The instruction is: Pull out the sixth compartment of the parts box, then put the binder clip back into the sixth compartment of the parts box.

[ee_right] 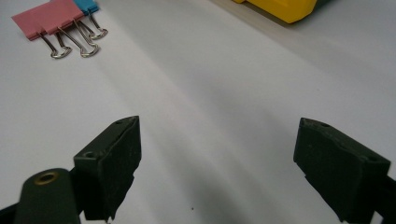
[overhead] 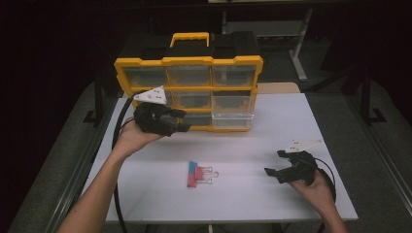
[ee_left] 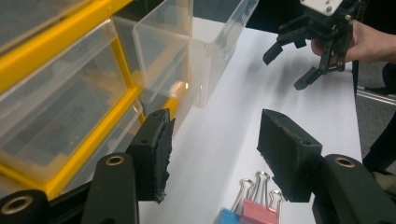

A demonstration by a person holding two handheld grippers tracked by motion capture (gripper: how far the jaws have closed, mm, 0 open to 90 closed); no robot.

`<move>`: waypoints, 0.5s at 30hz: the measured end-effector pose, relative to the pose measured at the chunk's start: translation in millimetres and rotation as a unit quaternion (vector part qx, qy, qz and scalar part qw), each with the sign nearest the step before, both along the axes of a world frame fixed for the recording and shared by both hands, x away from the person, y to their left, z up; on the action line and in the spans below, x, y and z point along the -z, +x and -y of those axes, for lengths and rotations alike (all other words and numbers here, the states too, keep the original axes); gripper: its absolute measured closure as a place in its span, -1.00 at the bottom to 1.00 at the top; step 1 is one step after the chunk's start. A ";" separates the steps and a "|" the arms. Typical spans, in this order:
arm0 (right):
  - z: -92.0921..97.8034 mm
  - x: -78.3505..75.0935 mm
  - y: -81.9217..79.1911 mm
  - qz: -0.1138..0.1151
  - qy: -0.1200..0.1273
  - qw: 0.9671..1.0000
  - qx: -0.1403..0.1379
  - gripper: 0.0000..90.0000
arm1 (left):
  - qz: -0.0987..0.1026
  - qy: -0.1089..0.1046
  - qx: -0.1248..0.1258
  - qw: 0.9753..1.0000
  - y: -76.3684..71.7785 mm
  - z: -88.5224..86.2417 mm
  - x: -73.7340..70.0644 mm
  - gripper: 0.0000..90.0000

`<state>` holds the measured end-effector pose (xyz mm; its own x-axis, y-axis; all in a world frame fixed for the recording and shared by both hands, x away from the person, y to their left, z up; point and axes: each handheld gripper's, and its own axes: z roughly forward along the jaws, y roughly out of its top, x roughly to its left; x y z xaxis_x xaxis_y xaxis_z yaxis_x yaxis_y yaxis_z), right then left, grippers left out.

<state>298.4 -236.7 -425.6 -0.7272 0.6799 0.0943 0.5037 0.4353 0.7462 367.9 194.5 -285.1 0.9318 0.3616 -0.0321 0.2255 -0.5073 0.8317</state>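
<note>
The drawers [ee_left: 154,42] of the yellow plastic organiser [overhead: 188,80] are clear, glossy plastic. Near it on the smooth matt white table [overhead: 272,194], the binder clips [overhead: 199,174] have shiny wire handles. Both grippers' jaw pads [ee_left: 161,154] look rough, matt black.

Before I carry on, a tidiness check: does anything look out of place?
One clear drawer at the right of the yellow organizer juts out past its neighbours. The binder clips lie loose mid-table. Nothing looks spilled or broken.

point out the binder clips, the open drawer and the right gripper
binder clips [overhead: 195,174], high view, on the pink and blue bodies
open drawer [overhead: 232,109], high view, on its clear front wall
right gripper [overhead: 274,163], high view, in the gap between its open jaw tips
</note>
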 end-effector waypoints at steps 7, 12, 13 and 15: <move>1.5 0.2 -0.1 -0.003 -0.003 1.000 0.001 -0.68 | -0.012 0.007 -0.007 1.000 -5.2 -12.4 19.2 -0.07; 1.4 -1.8 -1.9 -0.001 -0.005 1.000 0.002 -0.68 | -0.012 -0.005 -0.024 1.000 -14.8 -21.5 31.4 -0.10; 1.5 -2.0 -2.2 0.000 -0.004 1.000 0.001 -0.68 | -0.010 -0.006 -0.026 1.000 -16.5 -23.4 33.4 -0.10; 1.4 -1.8 -2.4 -0.001 -0.005 1.000 0.001 -0.68 | -0.011 -0.010 -0.033 0.999 -21.0 -27.3 38.2 -0.11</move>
<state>296.0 -238.1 -423.8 -0.7254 0.6826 0.0885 0.5058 0.4414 0.7412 346.9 221.8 -323.3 0.9051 0.4207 -0.0612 0.2767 -0.4736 0.8362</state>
